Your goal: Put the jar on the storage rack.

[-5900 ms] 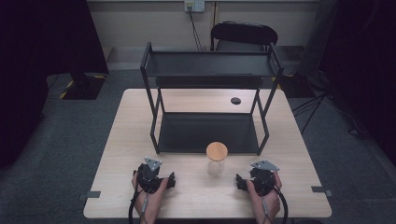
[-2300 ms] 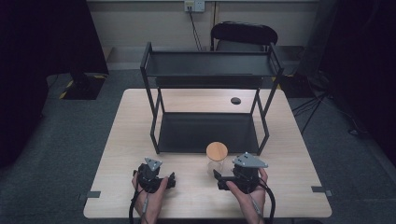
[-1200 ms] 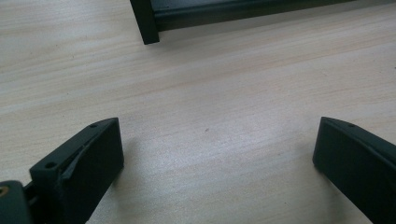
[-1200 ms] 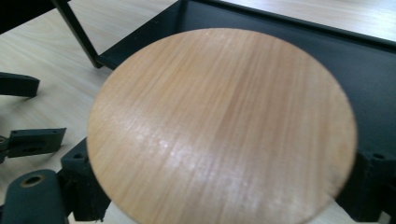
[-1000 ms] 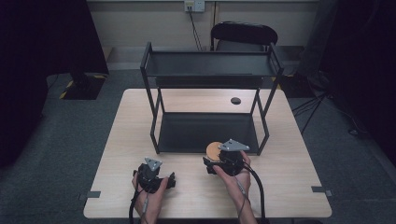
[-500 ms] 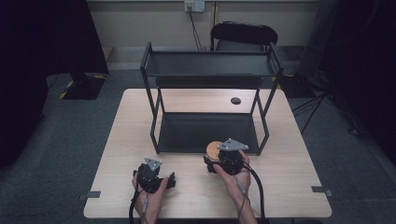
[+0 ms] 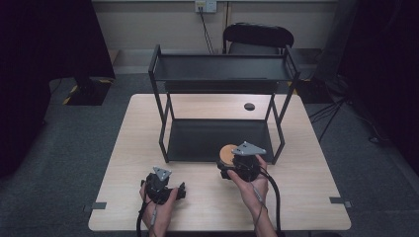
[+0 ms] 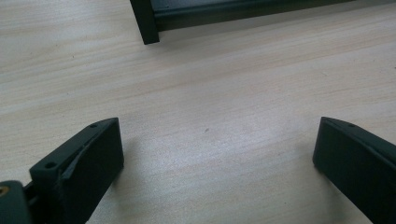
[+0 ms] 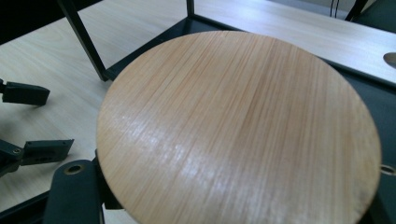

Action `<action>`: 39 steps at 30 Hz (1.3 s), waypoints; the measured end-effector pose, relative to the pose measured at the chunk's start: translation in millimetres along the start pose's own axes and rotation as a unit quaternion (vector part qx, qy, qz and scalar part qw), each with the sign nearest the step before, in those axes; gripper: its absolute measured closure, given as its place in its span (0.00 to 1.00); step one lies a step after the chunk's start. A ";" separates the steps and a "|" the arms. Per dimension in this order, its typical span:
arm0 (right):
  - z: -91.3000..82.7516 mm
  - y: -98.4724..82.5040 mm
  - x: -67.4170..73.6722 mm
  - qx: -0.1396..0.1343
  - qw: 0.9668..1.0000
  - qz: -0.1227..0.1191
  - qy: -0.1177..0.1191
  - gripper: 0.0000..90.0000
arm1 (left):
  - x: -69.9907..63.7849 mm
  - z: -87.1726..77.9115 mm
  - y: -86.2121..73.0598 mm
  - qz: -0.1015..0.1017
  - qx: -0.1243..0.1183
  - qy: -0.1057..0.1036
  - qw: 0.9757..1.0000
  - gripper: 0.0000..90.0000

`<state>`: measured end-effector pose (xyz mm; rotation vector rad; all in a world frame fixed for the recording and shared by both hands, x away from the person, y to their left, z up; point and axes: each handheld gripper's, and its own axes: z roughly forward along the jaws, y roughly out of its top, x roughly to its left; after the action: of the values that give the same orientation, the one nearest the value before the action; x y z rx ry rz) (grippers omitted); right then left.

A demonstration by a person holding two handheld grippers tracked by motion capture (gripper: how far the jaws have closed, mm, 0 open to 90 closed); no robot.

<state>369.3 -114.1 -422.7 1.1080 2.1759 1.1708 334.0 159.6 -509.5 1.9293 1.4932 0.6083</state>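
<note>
Bench (image 7: 148, 123) of pale wood carrying a black two-tier metal rack (image 7: 222, 74), seen from the high view. Left hand-held gripper (image 7: 165, 190) rests low on the bench near the front edge, well apart from the rack; in the left gripper view its two black jaws stand spread wide over bare wood, with a rack leg (image 8: 144, 21) ahead. Right hand-held gripper (image 7: 232, 165) sits at the front edge of the rack's lower shelf, at a round wooden lid (image 7: 227, 152). In the right gripper view the lid (image 9: 238, 126) lies flat between the jaws, one jaw visible beside its lower left rim; whether the jaws actually press on what lies under the lid cannot be told. A small dark disc (image 7: 249, 106) lies on the bench behind the rack.
</note>
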 end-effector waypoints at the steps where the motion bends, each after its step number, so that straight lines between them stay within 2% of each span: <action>1: -0.8 0.7 -0.5 -0.002 1.000 0.002 0.001 0.29 | 0.0 0.0 0.0 0.000 0.000 0.000 1.000 0.02; 8: -1.2 8.2 -5.1 0.001 1.000 0.007 0.008 0.29 | 0.0 0.0 0.0 0.000 0.000 0.000 1.000 0.02; 21: 0.9 27.9 -7.5 -0.001 1.000 -0.006 0.002 0.29 | 0.0 0.0 0.0 0.000 0.000 0.000 1.000 0.02; 25: 4.1 33.1 -2.8 0.001 1.000 -0.023 -0.010 0.29 | 0.0 0.0 0.0 0.000 0.000 0.000 1.000 0.02; 32: 11.5 42.1 0.2 0.000 1.000 -0.018 0.004 0.29 | 0.0 0.0 0.0 0.000 0.000 0.000 1.000 0.02; 39: 25.2 48.9 -1.4 0.006 1.000 -0.022 -0.006 0.29 | 0.0 0.0 0.0 0.000 0.000 0.000 1.000 0.02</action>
<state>408.9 -87.0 -395.8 1.0626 2.1890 1.1305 334.0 159.6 -509.5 1.9289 1.4931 0.6081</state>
